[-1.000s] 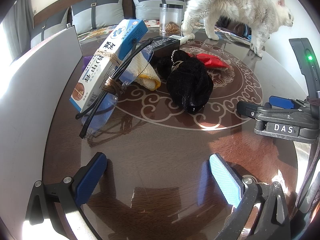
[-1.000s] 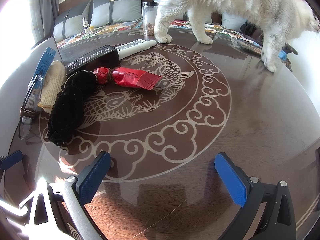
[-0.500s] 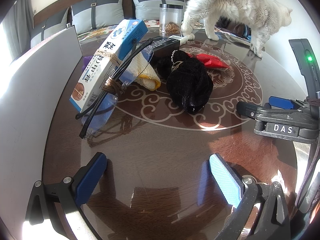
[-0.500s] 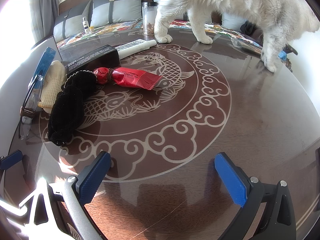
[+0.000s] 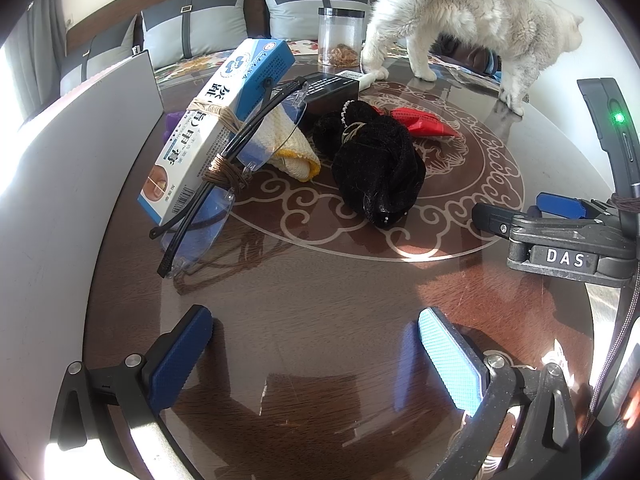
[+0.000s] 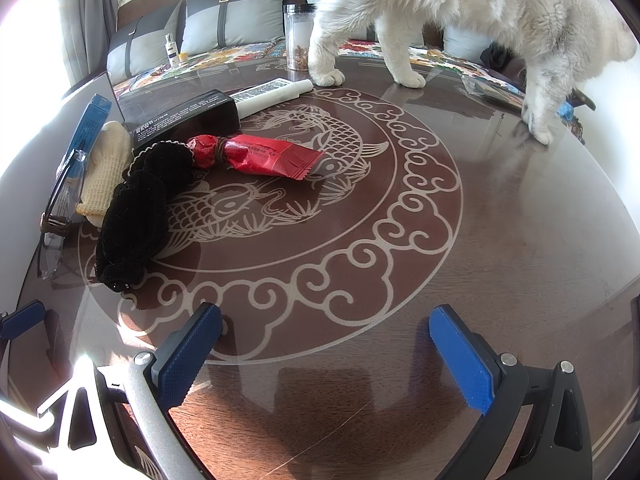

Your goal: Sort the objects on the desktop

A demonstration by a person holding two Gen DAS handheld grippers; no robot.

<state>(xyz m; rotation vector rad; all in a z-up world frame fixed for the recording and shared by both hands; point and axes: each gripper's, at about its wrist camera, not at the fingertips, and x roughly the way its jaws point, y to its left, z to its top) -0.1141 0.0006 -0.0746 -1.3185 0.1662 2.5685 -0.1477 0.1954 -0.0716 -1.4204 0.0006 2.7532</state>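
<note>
A blue and white box (image 5: 218, 120) leans at the left with black-framed glasses (image 5: 224, 176) tied against it. Beside them lie a yellow knitted cloth (image 5: 292, 152), a black velvet pouch (image 5: 376, 168) and a red wrapper (image 5: 424, 122). The right wrist view shows the same pouch (image 6: 136, 208), the red wrapper (image 6: 260, 154), a black box (image 6: 184, 118) and a white tube (image 6: 272, 94). My left gripper (image 5: 316, 356) is open, low over bare table short of the pile. My right gripper (image 6: 328, 356) is open too, empty, to the right of the pouch.
A white cat (image 6: 460, 8) stands on the far side of the round patterned table (image 6: 500, 232). A clear jar (image 5: 340, 36) sits at the back edge. A pale panel (image 5: 60, 184) rises along the left. Cushions (image 5: 304, 4) line the bench behind.
The cat has lowered and turned its head away past the right table edge. Both grippers and the objects have stayed where they were.
</note>
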